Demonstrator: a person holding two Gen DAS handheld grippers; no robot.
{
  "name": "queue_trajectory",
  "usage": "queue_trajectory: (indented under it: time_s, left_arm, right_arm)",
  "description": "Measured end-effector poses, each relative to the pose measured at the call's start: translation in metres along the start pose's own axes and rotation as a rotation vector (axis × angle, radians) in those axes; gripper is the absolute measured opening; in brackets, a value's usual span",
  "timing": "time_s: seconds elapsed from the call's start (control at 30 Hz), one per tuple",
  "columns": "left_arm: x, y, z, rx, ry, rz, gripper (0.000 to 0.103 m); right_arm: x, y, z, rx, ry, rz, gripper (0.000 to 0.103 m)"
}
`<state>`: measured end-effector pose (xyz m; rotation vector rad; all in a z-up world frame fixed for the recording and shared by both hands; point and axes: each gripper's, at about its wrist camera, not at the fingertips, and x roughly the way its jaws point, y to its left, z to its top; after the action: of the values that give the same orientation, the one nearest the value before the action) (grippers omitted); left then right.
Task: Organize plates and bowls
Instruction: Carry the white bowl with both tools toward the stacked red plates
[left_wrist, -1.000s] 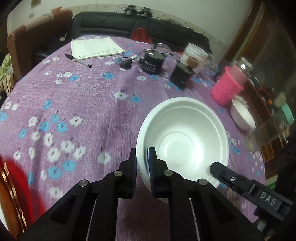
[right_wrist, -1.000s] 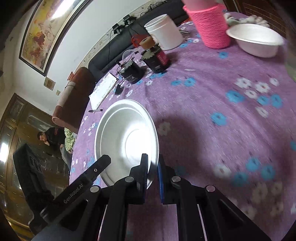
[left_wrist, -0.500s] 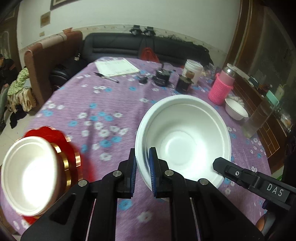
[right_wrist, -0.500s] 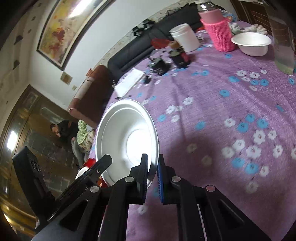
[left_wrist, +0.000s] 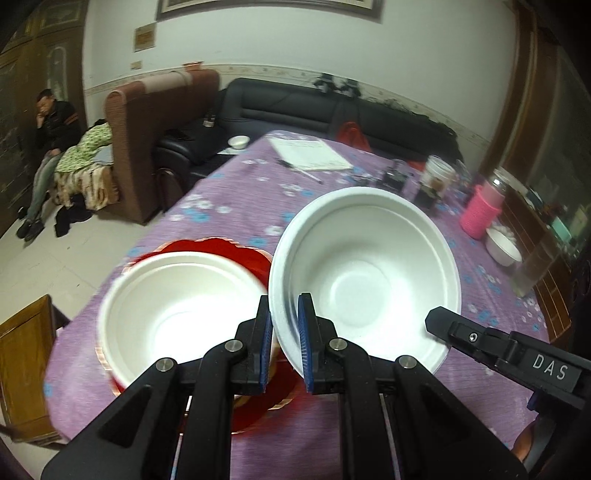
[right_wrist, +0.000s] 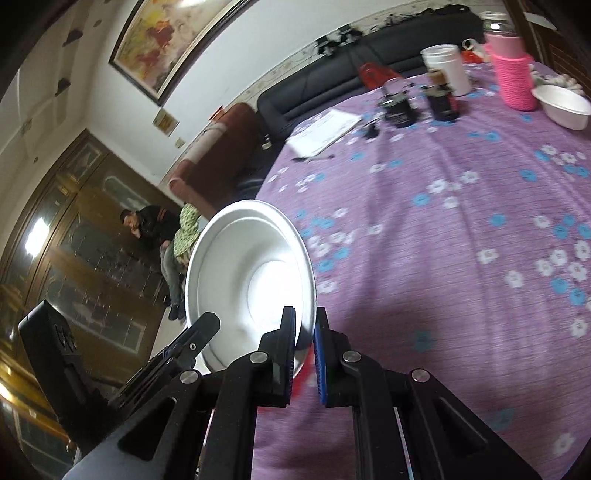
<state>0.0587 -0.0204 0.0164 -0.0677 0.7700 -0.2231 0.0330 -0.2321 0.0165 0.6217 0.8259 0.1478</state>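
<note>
Both tongs clenched on one white foam bowl (left_wrist: 364, 273): left tongs (left_wrist: 284, 338) pinch its near-left rim, right tongs (right_wrist: 304, 341) pinch the opposite rim. Bowl is plain, round, empty, tilted, held above the purple floral surface (right_wrist: 461, 229). Second white bowl (left_wrist: 181, 306) sits on a red plate (left_wrist: 255, 254) just left.

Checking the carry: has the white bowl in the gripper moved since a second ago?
Yes. The white bowl has moved back from the pink bottle, toward the bowl on the red plate.
</note>
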Motion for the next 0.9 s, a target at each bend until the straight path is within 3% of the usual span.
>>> queue_trajectory:
  time_s: [0.37, 0.77, 0.9]
  left_arm:
    - [0.006, 0.061, -0.001, -0.062, 0.003, 0.084, 0.012]
    - [0.028, 0.088, -0.014, -0.088, 0.093, 0.109, 0.013]
    - [0.023, 0.093, -0.013, -0.079, 0.088, 0.181, 0.014]
  right_arm:
    - [0.056, 0.062, -0.018, -0.073, 0.068, 0.029, 0.009]
    - [0.102, 0.071, -0.037, -0.112, 0.124, -0.028, 0.009]
    - [0.104, 0.075, -0.039, -0.162, 0.110, -0.056, 0.014]
